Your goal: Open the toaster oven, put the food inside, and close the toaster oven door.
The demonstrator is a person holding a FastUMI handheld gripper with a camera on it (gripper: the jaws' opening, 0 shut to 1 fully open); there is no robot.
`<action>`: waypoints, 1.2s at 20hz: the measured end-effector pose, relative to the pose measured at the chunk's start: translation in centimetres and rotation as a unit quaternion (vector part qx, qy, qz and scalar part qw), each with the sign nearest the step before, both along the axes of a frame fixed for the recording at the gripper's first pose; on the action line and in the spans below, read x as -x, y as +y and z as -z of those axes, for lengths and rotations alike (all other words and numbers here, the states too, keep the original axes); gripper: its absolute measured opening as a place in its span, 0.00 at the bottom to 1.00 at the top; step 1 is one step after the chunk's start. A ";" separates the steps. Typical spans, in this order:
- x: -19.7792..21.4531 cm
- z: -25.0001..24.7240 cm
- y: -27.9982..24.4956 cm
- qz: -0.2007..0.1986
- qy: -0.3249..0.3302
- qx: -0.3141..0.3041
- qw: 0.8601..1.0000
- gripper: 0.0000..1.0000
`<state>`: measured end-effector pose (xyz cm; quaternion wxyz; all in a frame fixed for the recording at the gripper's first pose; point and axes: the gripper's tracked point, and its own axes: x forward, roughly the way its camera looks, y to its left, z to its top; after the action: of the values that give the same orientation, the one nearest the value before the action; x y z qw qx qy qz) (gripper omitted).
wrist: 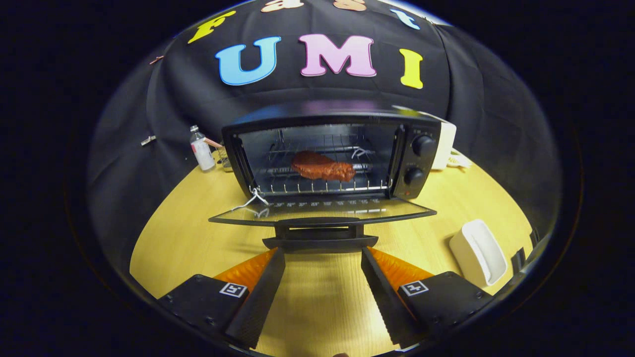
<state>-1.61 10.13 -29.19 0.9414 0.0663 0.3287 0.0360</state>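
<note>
My hand-held gripper (322, 258) is spread wide, nothing between its fingers, tips just short of the door handle and hovering over the bench (322, 307). The fingers bracket the handle's two ends without touching it, as far as I can tell.

Bench: pale wood, round-looking edge, carrying everything below.

Toaster oven (332, 153): black, sits straight ahead beyond the fingers, near the back of the bench against the dark cloth wall. Door (322, 210) is dropped fully open, lying flat toward me, glass pane up. Its handle (320, 239) is the nearest part, just ahead of my fingertips. Two knobs (421, 145) stacked on the right-hand panel.

White dish (478, 253): oblong, on the bench right of the gripper, well apart from the oven.

Food (323, 167): reddish-brown piece of meat, lying on the wire rack (317, 187) inside the oven, about mid-chamber.

Small bottle (202, 148): upright, left of the oven at the back edge of the bench.

Thin wire (250, 201): trailing off the rack's left front corner onto the open door.
</note>
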 end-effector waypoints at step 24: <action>-6.2 -16.2 -5.6 0.016 -0.120 -0.030 0.992 0.96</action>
<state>4.56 4.52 -12.99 0.9722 0.0948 0.2108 0.0384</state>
